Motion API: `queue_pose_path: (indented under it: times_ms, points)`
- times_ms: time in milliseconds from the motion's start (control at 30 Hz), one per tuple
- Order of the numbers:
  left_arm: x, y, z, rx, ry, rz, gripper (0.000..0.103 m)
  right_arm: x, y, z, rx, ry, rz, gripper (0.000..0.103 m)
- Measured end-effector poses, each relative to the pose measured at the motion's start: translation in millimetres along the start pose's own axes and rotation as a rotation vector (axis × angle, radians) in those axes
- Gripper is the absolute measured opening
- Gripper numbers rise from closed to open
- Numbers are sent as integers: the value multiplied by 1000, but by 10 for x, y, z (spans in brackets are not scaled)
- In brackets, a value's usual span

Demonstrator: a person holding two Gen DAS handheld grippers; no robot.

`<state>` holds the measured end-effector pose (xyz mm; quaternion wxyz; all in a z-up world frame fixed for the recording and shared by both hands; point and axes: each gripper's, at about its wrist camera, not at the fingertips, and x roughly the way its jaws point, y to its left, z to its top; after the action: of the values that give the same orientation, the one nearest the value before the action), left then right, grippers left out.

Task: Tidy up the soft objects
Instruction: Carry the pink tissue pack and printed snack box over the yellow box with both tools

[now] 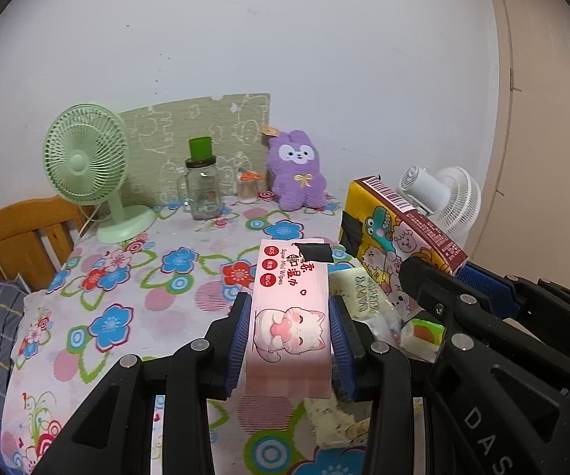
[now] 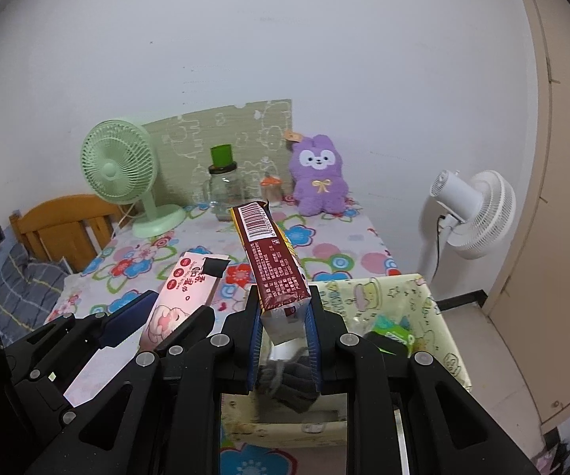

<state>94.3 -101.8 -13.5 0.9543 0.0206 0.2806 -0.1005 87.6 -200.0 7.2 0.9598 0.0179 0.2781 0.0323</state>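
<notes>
My left gripper (image 1: 289, 312) is shut on a pink pack of wet wipes (image 1: 291, 297) with a cat picture, held above the flowered tablecloth (image 1: 126, 289). My right gripper (image 2: 283, 316) is shut on a brown and yellow tissue pack (image 2: 273, 261) with a barcode, tilted up over a pale green storage basket (image 2: 439, 316). The tissue pack also shows in the left wrist view (image 1: 396, 237), and the wipes in the right wrist view (image 2: 182, 297). The basket holds a dark knitted item (image 2: 285, 376) and a green packet (image 2: 394, 330). A purple plush rabbit (image 1: 297, 170) sits at the back of the table.
A green desk fan (image 1: 87, 166), a glass jar with a green cup on top (image 1: 202, 186) and a small jar (image 1: 247, 188) stand at the back. A white floor fan (image 2: 471, 209) is right of the table. A wooden bed frame (image 1: 19, 233) is at left.
</notes>
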Motion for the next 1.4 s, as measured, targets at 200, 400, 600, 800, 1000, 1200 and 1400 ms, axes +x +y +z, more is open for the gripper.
queue_pose_path:
  times_ms: [200,400,600,800,1000,1200,1400]
  points:
    - [106,-146,-5,8,17,-22,39,55,-167,-9,22,9,-23,23]
    - [235,-279,-13,21,40,-36,39,125,-323,-48,45,22,-40,23]
    - [382,-409,-37,47,70,-46,39,244,-505,-110,73,51,-55,23]
    - [478,-520,-66,64,93,-65,40,351,-662,-163,101,76,-74,23]
    - [548,-567,-109,77,115,-75,41,449,-738,-216,118,103,-75,23]
    - [540,-583,-114,91,112,-75,65,505,-773,-232,131,116,-68,23]
    - [542,-552,-130,104,123,-65,70,576,-746,-238,131,133,-49,23]
